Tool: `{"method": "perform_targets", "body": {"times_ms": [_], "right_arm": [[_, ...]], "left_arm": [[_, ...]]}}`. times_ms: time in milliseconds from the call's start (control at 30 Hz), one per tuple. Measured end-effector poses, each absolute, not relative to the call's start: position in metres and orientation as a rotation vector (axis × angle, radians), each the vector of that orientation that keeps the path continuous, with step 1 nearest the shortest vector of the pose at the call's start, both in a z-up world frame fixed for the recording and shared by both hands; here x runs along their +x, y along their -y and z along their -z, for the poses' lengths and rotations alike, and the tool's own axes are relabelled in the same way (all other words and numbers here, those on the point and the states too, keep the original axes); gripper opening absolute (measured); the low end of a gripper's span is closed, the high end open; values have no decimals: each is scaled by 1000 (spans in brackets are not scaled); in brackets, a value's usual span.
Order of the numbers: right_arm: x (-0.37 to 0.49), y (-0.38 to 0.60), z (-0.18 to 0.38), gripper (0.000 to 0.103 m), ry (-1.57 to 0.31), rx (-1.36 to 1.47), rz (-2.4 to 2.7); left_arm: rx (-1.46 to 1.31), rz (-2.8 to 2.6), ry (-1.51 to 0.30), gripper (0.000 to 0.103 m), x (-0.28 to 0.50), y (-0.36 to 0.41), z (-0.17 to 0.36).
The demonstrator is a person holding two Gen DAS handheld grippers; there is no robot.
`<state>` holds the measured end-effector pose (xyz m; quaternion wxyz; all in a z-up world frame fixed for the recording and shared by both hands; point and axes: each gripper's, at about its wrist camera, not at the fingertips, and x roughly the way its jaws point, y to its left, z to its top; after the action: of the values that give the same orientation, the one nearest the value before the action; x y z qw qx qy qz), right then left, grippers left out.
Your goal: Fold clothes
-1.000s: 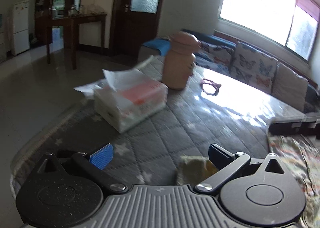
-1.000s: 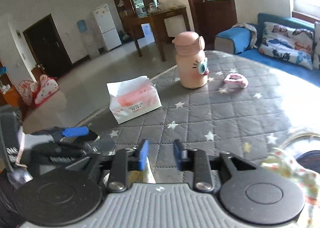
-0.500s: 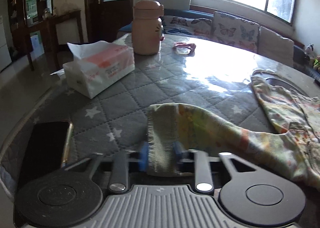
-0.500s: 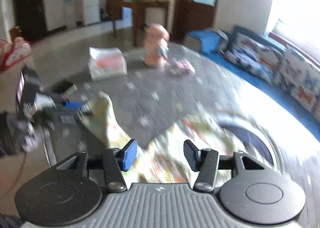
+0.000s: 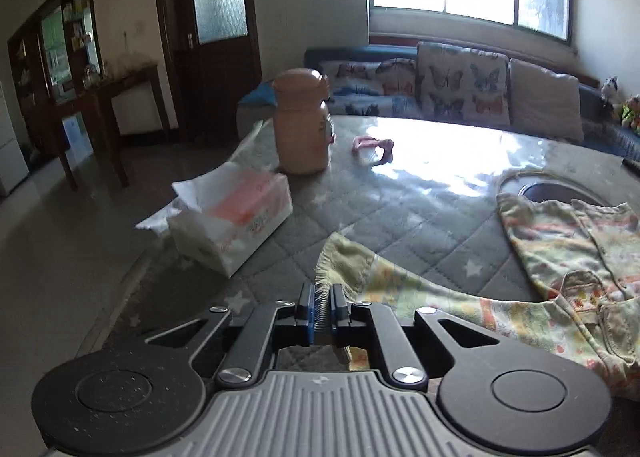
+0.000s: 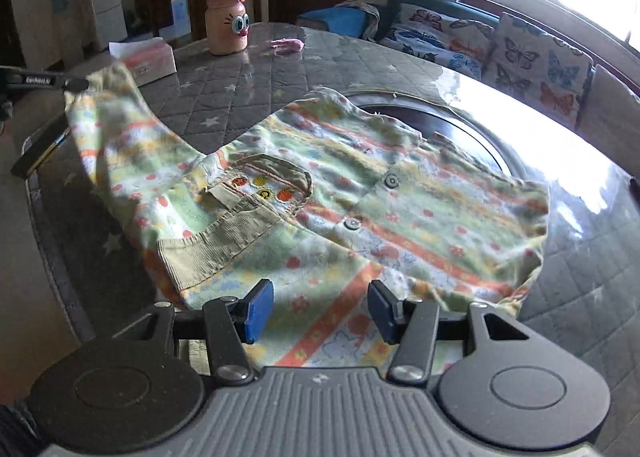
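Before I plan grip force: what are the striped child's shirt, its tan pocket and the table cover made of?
Pastel striped child's shirt: soft, matte, probably fleecy cotton; it drapes and wrinkles. Tan ribbed pocket: looks like corduroy, with fine ridges. Grey quilted table cover: stitched fabric, apparently under glossy clear film, judging by the glare.

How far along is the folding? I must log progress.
Early stage. Done: the shirt lies spread on the table. In hand: the left gripper pinches the sleeve cuff, lifted. Left: every fold; the right gripper hangs open over the hem.
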<state>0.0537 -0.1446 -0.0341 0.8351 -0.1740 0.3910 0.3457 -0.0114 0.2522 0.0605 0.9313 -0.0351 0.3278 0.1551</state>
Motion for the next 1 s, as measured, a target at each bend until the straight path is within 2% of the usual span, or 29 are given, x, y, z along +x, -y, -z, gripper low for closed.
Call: {"method": "perform_targets", "body": {"times_ms": [333,467,500,600,633,767,867,967,1000], "right_arm": [[1,130,20,53,-798,-368,-942],[-33,117,33,49,-804,-453,-1013],[-39,116,37,32,-796,-480,-1015],[-47,116,39,9,-766,-529,-986],[-45,120,35,8,-769,-510,-980],[-22,145,10,8,-822,-325,-1020],[-4,165,2,8,-874,-206,-1073],[-3,163,17,21,-946,-213,-1102],[-5,160,19,21,-945,-238,-1107]], "left_arm": [[-139,-323,-699,8,-11,-266,-67],[-138,-316,-693,8,-9,-262,-70],[-135,-311,-686,8,-9,-261,-74],[-123,-291,-664,8,-10,-258,-88],[-122,-283,-658,8,-9,-258,-93],[-106,-272,-636,8,-6,-259,-106],[-123,-284,-666,8,-2,-265,-98],[-163,-295,-745,8,1,-274,-76],[-178,-301,-770,8,1,-277,-69]]}}
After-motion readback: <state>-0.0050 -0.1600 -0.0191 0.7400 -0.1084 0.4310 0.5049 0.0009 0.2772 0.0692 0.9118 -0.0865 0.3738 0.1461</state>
